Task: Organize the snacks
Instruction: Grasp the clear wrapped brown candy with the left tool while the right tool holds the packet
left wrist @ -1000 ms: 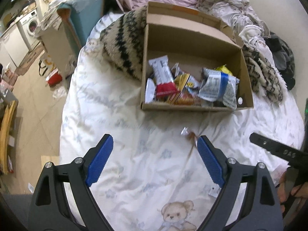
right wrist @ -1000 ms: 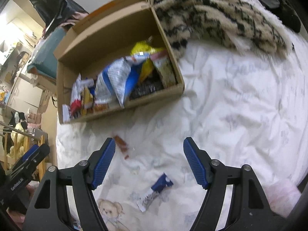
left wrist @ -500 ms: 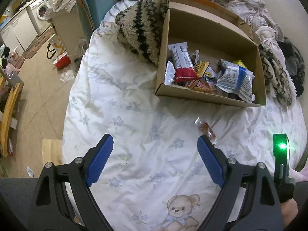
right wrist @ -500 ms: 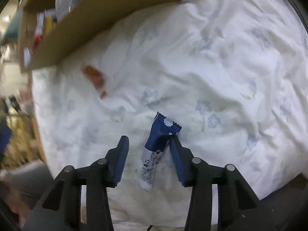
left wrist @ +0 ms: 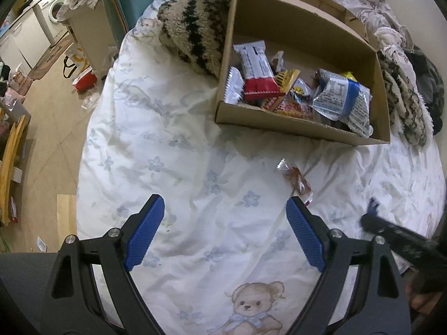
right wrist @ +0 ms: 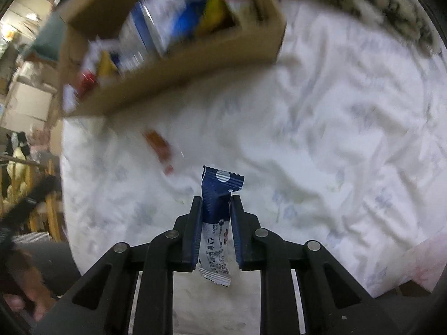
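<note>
A cardboard box [left wrist: 293,124] holding several snack packets sits on the white bedsheet; in the blurred right wrist view the box [right wrist: 178,78] lies at the top left. My right gripper [right wrist: 215,203] is shut on a blue and white snack bar [right wrist: 219,195], which stands upright between the pads, lifted off the sheet. A small orange-brown wrapped candy [left wrist: 296,180] lies on the sheet below the box, just beyond the right finger of my left gripper [left wrist: 223,217]. The left gripper is open with nothing between its fingers. The same candy [right wrist: 159,148] shows left of the held bar.
A striped furry blanket [left wrist: 192,25] lies against the box's left side. Piled clothes [left wrist: 391,36] fill the far right. The bed's left edge drops to a floor with a bin [left wrist: 89,28] and clutter. The right gripper's body [left wrist: 399,240] enters the left wrist view at right.
My right gripper came down around the blue and white snack bar, shut on it and lifted it. The left gripper stayed open and dropped slightly nearer the sheet.
</note>
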Demonstrator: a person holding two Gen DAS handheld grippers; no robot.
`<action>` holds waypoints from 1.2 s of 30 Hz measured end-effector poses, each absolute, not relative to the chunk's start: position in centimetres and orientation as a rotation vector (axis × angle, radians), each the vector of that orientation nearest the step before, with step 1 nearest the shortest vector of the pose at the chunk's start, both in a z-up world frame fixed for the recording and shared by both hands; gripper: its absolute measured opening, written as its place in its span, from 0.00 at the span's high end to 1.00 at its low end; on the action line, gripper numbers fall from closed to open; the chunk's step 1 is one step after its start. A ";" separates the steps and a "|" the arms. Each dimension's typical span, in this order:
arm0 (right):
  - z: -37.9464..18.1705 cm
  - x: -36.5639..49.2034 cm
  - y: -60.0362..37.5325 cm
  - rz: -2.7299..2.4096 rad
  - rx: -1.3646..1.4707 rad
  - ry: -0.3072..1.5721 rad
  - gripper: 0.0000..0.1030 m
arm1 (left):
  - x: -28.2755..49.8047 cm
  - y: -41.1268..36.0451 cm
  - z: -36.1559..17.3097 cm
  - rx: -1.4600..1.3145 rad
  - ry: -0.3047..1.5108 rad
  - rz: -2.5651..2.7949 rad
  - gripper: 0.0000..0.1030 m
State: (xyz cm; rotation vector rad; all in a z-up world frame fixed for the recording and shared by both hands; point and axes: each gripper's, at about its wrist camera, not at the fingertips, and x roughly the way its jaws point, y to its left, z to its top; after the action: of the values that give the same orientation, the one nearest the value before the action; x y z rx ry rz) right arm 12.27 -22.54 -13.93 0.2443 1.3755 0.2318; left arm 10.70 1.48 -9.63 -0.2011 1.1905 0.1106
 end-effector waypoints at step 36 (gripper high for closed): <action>-11.7 14.3 -26.8 0.177 0.359 1.280 0.80 | 16.3 -6.8 -17.6 -0.182 1.344 0.113 0.88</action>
State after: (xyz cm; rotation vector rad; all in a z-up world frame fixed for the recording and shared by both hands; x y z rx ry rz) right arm 14.27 -26.80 -11.65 0.3594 1.2799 0.1766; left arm 16.29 -6.76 -17.56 -0.1822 1.3437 0.1135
